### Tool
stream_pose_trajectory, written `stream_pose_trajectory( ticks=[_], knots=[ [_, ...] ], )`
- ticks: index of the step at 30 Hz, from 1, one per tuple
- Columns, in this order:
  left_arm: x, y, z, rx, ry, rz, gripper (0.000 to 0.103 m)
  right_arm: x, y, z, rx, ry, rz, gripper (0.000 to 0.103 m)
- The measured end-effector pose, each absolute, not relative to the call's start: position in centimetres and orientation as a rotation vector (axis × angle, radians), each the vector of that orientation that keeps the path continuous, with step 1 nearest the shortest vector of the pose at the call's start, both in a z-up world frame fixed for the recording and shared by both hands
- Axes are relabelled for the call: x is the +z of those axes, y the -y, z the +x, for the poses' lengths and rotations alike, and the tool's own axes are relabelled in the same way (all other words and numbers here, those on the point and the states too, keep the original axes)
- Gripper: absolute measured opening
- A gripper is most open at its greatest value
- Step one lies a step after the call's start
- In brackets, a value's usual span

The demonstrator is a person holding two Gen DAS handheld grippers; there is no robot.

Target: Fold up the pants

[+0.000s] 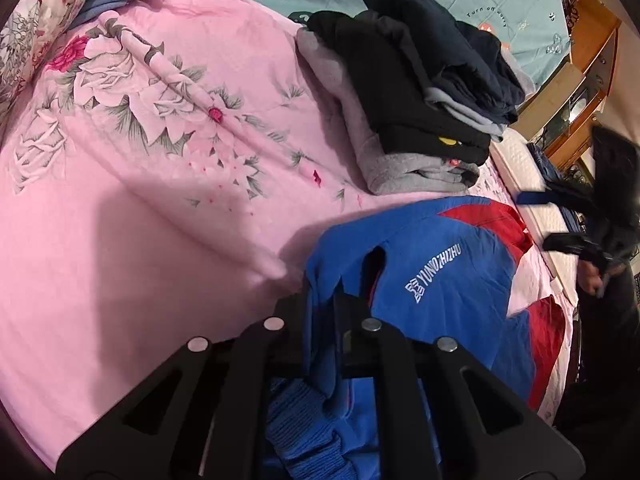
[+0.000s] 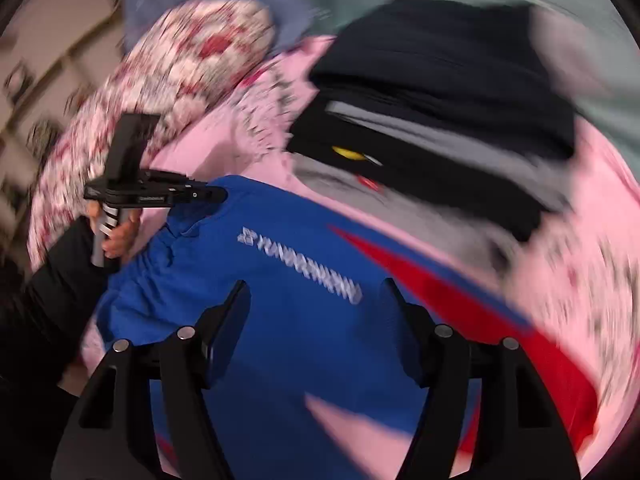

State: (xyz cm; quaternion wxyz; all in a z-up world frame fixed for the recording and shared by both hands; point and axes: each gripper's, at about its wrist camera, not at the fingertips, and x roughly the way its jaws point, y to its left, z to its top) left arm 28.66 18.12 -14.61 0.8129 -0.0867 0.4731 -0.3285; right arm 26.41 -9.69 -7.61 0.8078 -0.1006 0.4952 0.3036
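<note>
Dark folded stack [image 1: 420, 92] lies beside blue pants [image 1: 440, 280].

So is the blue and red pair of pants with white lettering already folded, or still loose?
Still loose: the blue and red pants lie rumpled on the pink floral bedsheet, one edge pinched in the left gripper.

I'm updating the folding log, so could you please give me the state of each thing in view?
Blue pants: crumpled on the bed, edge pinched.
Left claw: shut on the blue pants.
Right claw: open, above the pants.
Dark clothes pile: folded, stacked.
Pink sheet: spread out.
</note>
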Motion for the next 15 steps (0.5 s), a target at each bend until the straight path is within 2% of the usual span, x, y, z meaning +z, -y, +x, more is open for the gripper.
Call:
stream_pose_trajectory(
  ticks=[3,8,9,10,12,15],
  knots=[
    [-14.2,-18.6,28.4,-0.717,-0.996,-0.19,0.008,-10.1,6.3,30.2,0.732,-1.124,-0.363,0.067],
    [-13.9,-18.5,28.3,-0.736,-0.986,-0.2,0.008,-12.5,4.6,32.5,0.798,-1.19,-0.457,0.067],
    [-13.7,-18.5,28.3,-0.737,-0.983,-0.198,0.008,-12.9,4.6,32.7,0.804,-1.202,-0.463,0.063],
    [-13.7,-18.6,28.2,-0.735,-0.982,-0.197,0.008,-13.2,4.5,32.7,0.82,-1.215,-0.465,0.043],
    [-13.7,-18.5,28.3,-0.718,-0.986,-0.196,0.008,-13.7,4.3,32.4,0.842,-1.235,-0.49,0.009],
    [-13.5,-18.4,28.7,-0.645,-0.979,-0.179,0.008,-12.5,4.3,31.8,0.814,-1.136,-0.496,0.008]
  ],
)
